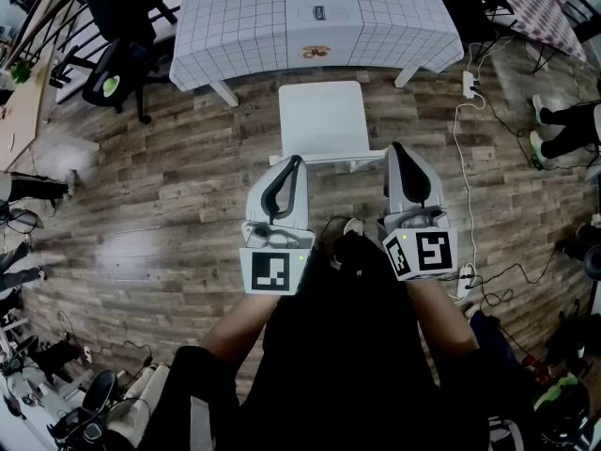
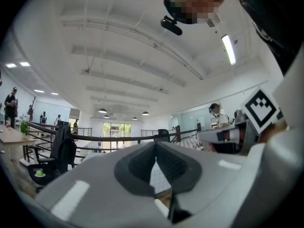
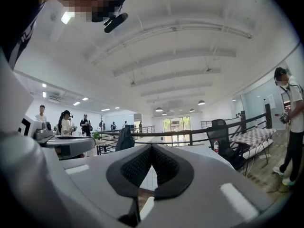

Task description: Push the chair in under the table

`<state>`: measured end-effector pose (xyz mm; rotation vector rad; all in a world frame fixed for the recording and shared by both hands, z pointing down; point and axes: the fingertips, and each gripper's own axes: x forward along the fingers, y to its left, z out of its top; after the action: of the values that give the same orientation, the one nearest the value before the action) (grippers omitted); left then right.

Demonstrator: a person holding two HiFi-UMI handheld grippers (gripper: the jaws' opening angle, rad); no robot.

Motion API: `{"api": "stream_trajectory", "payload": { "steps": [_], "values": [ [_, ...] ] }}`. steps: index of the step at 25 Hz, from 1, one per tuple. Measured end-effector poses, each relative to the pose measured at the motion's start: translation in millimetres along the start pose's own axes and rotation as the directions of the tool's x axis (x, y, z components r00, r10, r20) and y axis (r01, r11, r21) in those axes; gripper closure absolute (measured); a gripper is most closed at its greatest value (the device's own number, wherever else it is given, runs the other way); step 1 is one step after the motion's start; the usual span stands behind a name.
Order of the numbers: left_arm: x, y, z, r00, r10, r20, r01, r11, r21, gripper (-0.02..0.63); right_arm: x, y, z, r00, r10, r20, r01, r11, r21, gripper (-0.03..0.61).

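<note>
One white chair is standing at frame centre, its seat just short of the one cloth-covered table at the top. It is looking light and rigid, and it will probably slide easily on the wood floor. Its top rail is offering the best place to push. The left gripper and right gripper are flanking that rail, each with jaws closed together on nothing. Whether they are touching it is hard to tell.
</note>
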<state>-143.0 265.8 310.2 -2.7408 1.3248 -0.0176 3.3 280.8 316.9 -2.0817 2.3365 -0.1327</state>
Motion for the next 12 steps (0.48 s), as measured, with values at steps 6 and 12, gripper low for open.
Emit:
{"api": "stream_trajectory", "payload": {
  "steps": [6, 12],
  "values": [
    [-45, -40, 1, 0.999, 0.025, -0.019, -0.026, 0.999, -0.041, 0.604, -45, 6, 0, 0.999, 0.050, 0.001, -0.050, 0.999, 0.003, 0.583],
    [-71, -62, 2, 0.994, 0.104, -0.018, -0.105, 0.993, -0.062, 0.604, -81, 18, 4, 0.989, 0.150, 0.011, -0.149, 0.988, -0.033, 0.583]
  ]
}}
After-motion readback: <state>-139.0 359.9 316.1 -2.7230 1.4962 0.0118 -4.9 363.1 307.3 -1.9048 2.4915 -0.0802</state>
